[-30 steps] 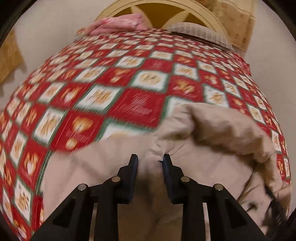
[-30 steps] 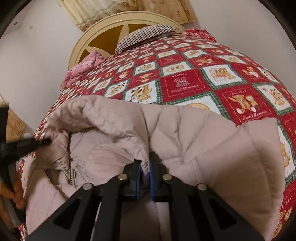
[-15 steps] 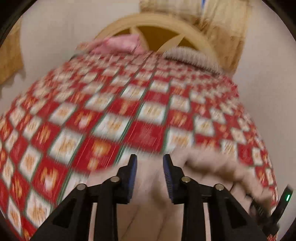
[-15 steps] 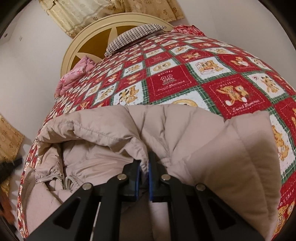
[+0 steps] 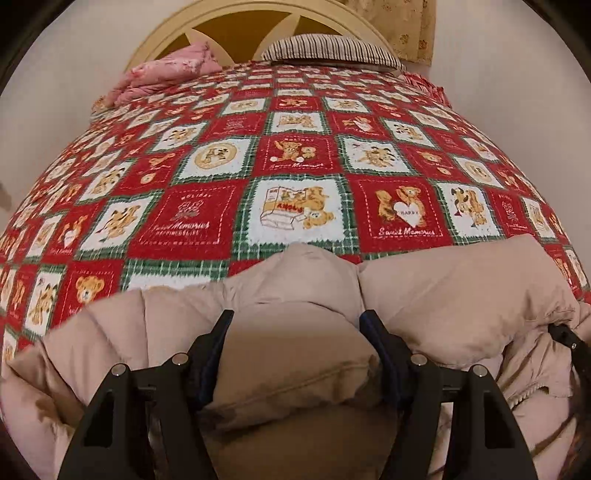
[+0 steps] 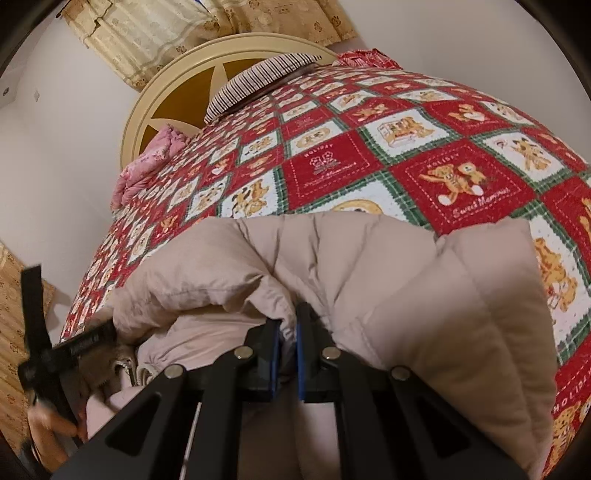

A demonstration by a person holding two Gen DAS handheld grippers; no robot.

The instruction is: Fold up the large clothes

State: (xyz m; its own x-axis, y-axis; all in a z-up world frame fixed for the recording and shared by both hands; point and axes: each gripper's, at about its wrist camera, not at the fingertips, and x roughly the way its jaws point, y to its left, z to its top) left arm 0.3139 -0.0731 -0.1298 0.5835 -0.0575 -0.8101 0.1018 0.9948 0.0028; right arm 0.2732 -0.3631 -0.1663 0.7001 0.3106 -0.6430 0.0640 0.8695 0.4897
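Observation:
A beige puffer jacket point(image 5: 461, 295) lies bunched on the near end of a bed with a red teddy-bear quilt point(image 5: 295, 155). My left gripper point(image 5: 295, 321) is open wide, its fingers on either side of a puffy fold of the jacket. My right gripper point(image 6: 288, 325) is shut on a folded edge of the jacket point(image 6: 424, 295), pinching the fabric between its pads. The left gripper also shows at the left edge of the right wrist view point(image 6: 74, 347), at the jacket's far side.
A striped pillow point(image 5: 332, 48) and a pink folded blanket point(image 5: 166, 74) lie at the head of the bed, against a round cream headboard point(image 5: 240, 22). Walls flank the bed on both sides. Curtains point(image 6: 184, 29) hang behind the headboard.
My left gripper has opened wider and come down over a fold of the jacket. My right gripper has stayed shut on the jacket edge, and the view has tilted a little.

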